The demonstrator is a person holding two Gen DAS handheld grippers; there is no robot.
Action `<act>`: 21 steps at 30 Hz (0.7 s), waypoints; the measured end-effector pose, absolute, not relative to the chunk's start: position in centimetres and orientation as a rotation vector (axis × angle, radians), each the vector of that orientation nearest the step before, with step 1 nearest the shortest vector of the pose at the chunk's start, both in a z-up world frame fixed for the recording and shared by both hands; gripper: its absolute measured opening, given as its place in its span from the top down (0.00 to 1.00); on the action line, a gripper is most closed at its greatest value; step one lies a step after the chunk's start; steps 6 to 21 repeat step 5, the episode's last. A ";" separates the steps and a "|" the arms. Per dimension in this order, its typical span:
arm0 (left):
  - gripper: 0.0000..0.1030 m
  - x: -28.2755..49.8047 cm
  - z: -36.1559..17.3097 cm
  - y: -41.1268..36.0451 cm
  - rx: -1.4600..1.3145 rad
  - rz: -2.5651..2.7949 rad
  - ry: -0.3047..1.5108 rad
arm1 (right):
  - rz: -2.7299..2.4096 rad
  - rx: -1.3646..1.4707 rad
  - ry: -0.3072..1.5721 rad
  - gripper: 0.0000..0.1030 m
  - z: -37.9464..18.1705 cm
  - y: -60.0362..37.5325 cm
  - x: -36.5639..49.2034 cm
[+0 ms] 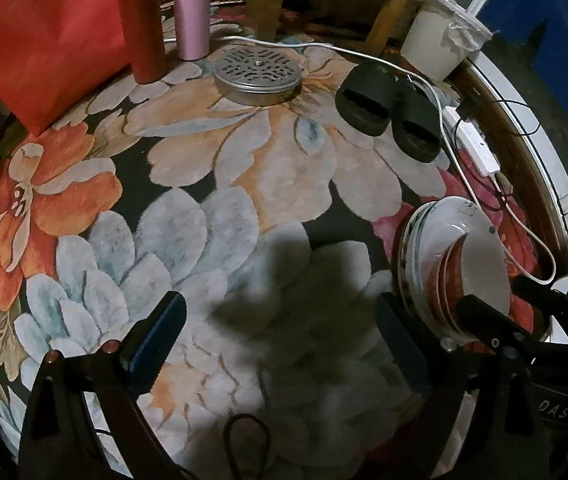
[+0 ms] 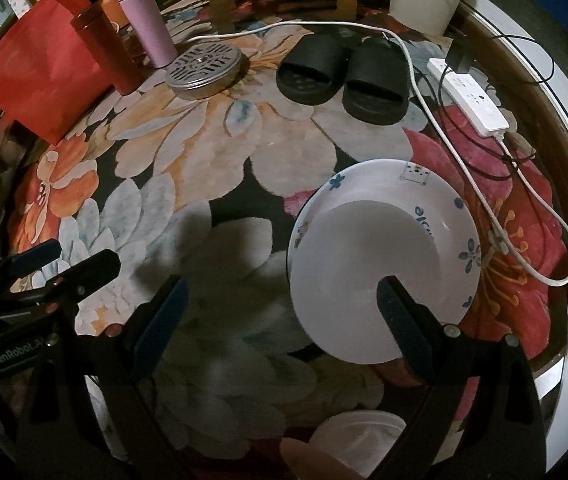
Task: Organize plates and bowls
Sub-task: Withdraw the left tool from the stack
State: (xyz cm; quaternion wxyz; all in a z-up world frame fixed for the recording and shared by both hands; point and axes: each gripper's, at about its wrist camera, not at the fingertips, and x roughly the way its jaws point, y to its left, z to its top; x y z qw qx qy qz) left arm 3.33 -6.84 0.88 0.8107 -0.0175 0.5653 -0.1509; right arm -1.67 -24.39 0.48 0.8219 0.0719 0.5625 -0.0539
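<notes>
Nearest the viewer, the left hand-held gripper [image 1: 279,344] hangs with its two dark fingers spread wide and nothing between them, only a flower-patterned carpet [image 1: 219,168] and a soft shadow below. The right hand-held gripper [image 2: 279,320] is likewise spread wide and empty; its right finger overlaps the near edge of a white bowl [image 2: 368,276], though whether it touches the rim is hard to tell from this angle. That bowl tops a stack of dishes [image 1: 428,264] sitting on the carpet toward the right: red-sided bowls nested under it, and several white plates beneath, one with blue flowers on its rim. The gathering looks largely done, since the dishes in view are already in one pile; a pale, blurred round shape [image 2: 360,436] at the very bottom of the right view may be another piece left to add. Farther back lie black slippers [image 2: 344,76], a perforated metal tin [image 1: 257,76], a power strip [image 2: 468,96], two tumblers and a red bag.
</notes>
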 end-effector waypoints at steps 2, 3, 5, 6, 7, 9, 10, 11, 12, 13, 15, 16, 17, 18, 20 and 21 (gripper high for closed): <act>0.08 3.3 0.8 -6.6 -0.040 -0.320 1.210 | -0.111 0.150 1.199 0.08 0.4 -24.1 -1.6; 0.08 3.2 0.8 -6.4 -0.042 -0.319 1.210 | -0.109 0.150 1.201 0.08 0.4 -24.0 -1.6; 0.08 3.2 0.7 -6.1 -0.045 -0.318 1.212 | -0.104 0.148 1.203 0.08 0.3 -23.7 -1.5; 0.08 3.2 0.7 -6.1 -0.045 -0.318 1.212 | -0.104 0.148 1.203 0.08 0.3 -23.7 -1.5; 0.08 3.2 0.7 -6.1 -0.045 -0.318 1.212 | -0.104 0.148 1.203 0.08 0.3 -23.7 -1.5; 0.08 3.2 0.7 -6.1 -0.045 -0.318 1.212 | -0.104 0.148 1.203 0.08 0.3 -23.7 -1.5; 0.08 3.2 0.7 -6.1 -0.045 -0.318 1.212 | -0.104 0.148 1.203 0.08 0.3 -23.7 -1.5; 0.08 3.2 0.7 -6.1 -0.045 -0.318 1.212 | -0.104 0.148 1.203 0.08 0.3 -23.7 -1.5; 0.08 3.2 0.7 -6.1 -0.045 -0.318 1.212 | -0.104 0.148 1.203 0.08 0.3 -23.7 -1.5; 0.08 3.2 0.7 -6.1 -0.045 -0.318 1.212 | -0.104 0.148 1.203 0.08 0.3 -23.7 -1.5; 0.08 3.2 0.7 -6.1 -0.045 -0.318 1.212 | -0.104 0.148 1.203 0.08 0.3 -23.7 -1.5; 0.08 3.2 0.7 -6.1 -0.045 -0.318 1.212 | -0.104 0.148 1.203 0.08 0.3 -23.7 -1.5; 0.08 3.2 0.7 -6.1 -0.045 -0.318 1.212 | -0.104 0.148 1.203 0.08 0.3 -23.7 -1.5; 0.08 3.2 0.7 -6.1 -0.045 -0.318 1.212 | -0.104 0.148 1.203 0.08 0.3 -23.7 -1.5; 0.08 3.2 0.7 -6.1 -0.045 -0.318 1.212 | -0.104 0.148 1.203 0.08 0.3 -23.7 -1.5; 0.08 3.2 0.7 -6.1 -0.045 -0.318 1.212 | -0.104 0.148 1.203 0.08 0.3 -23.7 -1.5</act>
